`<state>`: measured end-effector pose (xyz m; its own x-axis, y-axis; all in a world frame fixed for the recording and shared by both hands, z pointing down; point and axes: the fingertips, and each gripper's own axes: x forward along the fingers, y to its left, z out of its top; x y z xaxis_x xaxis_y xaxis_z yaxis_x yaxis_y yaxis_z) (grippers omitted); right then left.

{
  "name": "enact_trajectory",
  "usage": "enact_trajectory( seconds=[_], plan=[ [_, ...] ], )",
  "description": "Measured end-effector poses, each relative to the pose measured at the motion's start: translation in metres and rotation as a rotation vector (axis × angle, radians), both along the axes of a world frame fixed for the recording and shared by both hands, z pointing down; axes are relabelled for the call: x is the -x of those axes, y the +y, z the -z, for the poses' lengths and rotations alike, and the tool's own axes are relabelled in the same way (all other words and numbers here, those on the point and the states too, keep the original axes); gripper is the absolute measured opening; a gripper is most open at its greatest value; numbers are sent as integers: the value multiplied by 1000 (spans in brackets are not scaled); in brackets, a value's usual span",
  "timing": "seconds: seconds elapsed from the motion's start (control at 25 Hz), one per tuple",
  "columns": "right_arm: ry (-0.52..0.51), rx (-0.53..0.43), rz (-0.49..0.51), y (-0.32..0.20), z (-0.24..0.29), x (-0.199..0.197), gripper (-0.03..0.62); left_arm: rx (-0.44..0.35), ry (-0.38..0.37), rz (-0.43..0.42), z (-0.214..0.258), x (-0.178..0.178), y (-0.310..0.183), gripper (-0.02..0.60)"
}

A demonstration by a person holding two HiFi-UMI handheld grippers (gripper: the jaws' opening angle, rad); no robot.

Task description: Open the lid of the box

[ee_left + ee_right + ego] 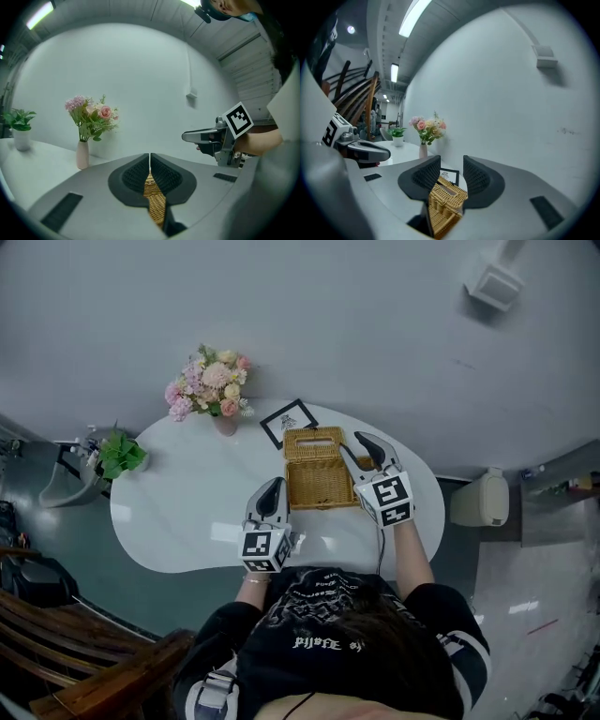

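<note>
R tongs [451,164] spread open round the wicker box [319,479] at the table's [187,493] far edge, L tongs [149,157] clenched empty nr front edge, so risk is box sliding/tipping w/ its lid [313,440], as nothing braces it.

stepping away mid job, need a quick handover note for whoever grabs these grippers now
Left gripper: shut, empty, over the white table to the left of the wicker box.
Right gripper: open, jaws straddling the box's right edge, not closed on it.
Box: mid-table, with its slotted lid toward the far side.
Done: the right gripper is at the box.
Left: close on the lid's edge and swing it open. I cannot tell from these views whether the lid is already partly raised, so check first.
</note>
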<state>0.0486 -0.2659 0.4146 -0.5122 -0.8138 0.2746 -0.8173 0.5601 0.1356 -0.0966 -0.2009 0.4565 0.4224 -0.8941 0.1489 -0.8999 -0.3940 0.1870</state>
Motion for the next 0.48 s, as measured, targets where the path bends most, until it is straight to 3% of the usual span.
enact_trajectory(
  seconds=[0.48],
  plan=[
    [-149,61,-38,68,-38,-3,175,-8,-15,-24,-12,-29,28,28]
  ],
)
